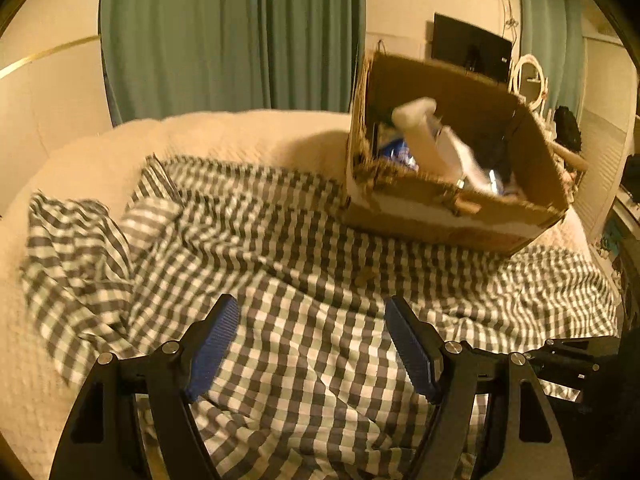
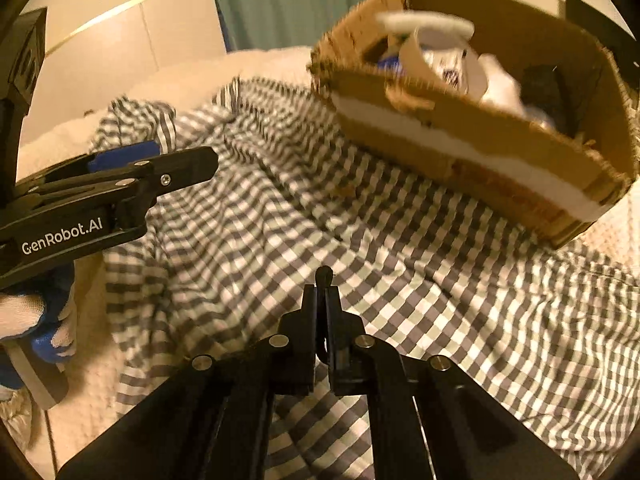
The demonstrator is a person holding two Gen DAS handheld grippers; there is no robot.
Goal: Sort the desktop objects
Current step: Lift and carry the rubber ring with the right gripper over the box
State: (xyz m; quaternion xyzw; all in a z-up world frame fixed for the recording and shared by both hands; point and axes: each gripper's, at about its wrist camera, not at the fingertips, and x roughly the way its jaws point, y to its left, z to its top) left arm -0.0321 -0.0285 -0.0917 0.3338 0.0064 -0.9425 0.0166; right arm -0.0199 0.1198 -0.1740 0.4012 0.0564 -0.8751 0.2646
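Cardboard box (image 1: pixel 452 224) (ragged rim), checked cloth (image 1: pixel 320 280), left tongs (image 1: pixel 312 344) wide, right tongs (image 2: pixel 323 312) pinched.

A box (image 1: pixel 448 220) is set on a cloth (image 1: pixel 304 280) spread over a bed (image 1: pixel 240 136), toward the far right. A bottle (image 1: pixel 420 136) and other items, too blurred to tell, are held in the box. The cloth is bunched at the left. Curtains (image 1: pixel 224 36) are hung behind the bed, and a screen (image 1: pixel 468 46) is seen behind the box.
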